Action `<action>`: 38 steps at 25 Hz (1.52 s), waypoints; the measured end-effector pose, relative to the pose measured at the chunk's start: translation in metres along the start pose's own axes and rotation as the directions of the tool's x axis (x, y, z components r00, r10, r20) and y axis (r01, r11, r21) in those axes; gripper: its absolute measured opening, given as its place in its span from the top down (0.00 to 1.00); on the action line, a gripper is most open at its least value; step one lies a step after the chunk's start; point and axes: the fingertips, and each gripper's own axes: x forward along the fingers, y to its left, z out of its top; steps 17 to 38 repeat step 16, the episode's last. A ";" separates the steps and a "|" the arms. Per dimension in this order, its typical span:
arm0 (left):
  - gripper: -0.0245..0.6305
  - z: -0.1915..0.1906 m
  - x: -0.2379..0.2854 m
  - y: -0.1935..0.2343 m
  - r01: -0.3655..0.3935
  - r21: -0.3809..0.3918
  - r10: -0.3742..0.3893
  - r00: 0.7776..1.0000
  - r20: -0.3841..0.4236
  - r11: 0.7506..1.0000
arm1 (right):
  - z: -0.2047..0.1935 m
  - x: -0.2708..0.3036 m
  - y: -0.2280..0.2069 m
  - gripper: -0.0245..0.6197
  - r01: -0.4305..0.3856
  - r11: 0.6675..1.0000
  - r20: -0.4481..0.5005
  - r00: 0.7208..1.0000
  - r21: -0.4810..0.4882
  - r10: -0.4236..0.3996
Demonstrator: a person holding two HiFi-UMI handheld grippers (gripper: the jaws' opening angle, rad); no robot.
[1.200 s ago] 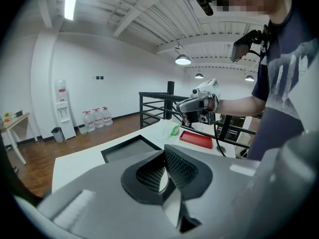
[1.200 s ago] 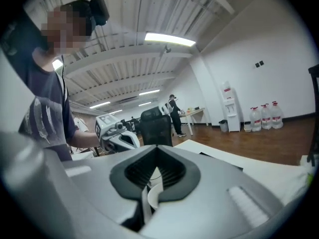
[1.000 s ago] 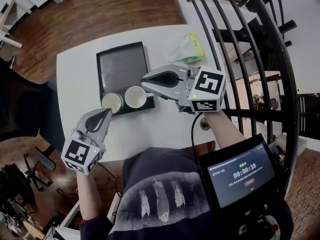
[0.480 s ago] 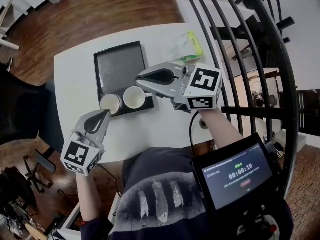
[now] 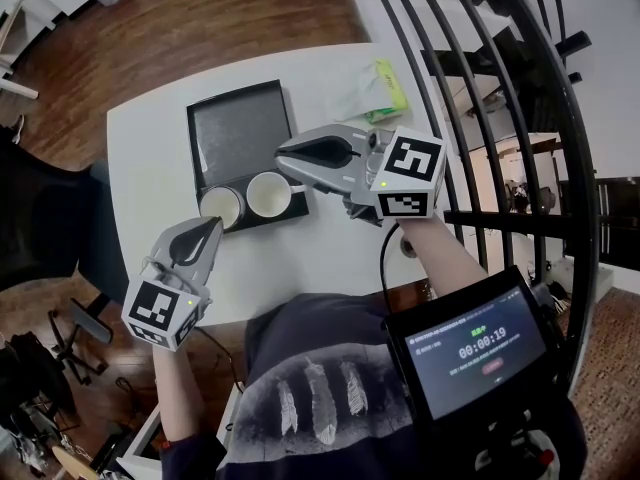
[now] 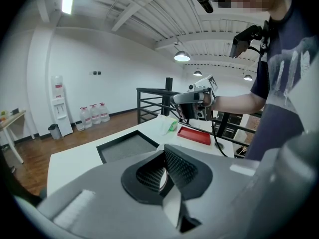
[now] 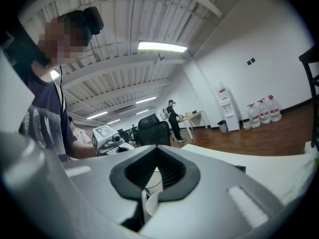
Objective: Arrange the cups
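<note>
First cup [image 5: 223, 206] is noted just ahead of left gripper [image 5: 209, 225], second cup [image 5: 270, 194] beside right gripper [image 5: 284, 155]; both grippers closed, empty

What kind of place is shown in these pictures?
Probably an open-plan office or lab: a water dispenser with spare bottles by the wall, and an office chair near a far desk.

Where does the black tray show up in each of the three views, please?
Head view: black tray sits upper centre-left on the white table.
Left gripper view: the tray lies at centre, just beyond the jaws.
Right gripper view: only a dark sliver shows, right of the jaws, probably the tray's corner.
Shared landmark: the white table, visible in all three.
</note>
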 end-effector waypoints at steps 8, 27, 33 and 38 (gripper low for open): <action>0.94 0.000 0.000 -0.002 0.004 0.004 -0.004 1.000 -0.002 1.000 | 0.003 -0.004 -0.002 0.95 0.008 1.000 0.012 1.000 -0.001 -0.008; 0.94 -0.004 -0.003 0.002 0.003 0.020 -0.003 1.000 -0.006 1.000 | -0.001 -0.001 -0.005 0.95 0.012 1.000 -0.004 1.000 -0.017 -0.012; 0.94 -0.004 -0.003 0.002 0.003 0.020 -0.003 1.000 -0.006 1.000 | -0.001 -0.001 -0.005 0.95 0.012 1.000 -0.004 1.000 -0.017 -0.012; 0.94 -0.004 -0.003 0.002 0.003 0.020 -0.003 1.000 -0.006 1.000 | -0.001 -0.001 -0.005 0.95 0.012 1.000 -0.004 1.000 -0.017 -0.012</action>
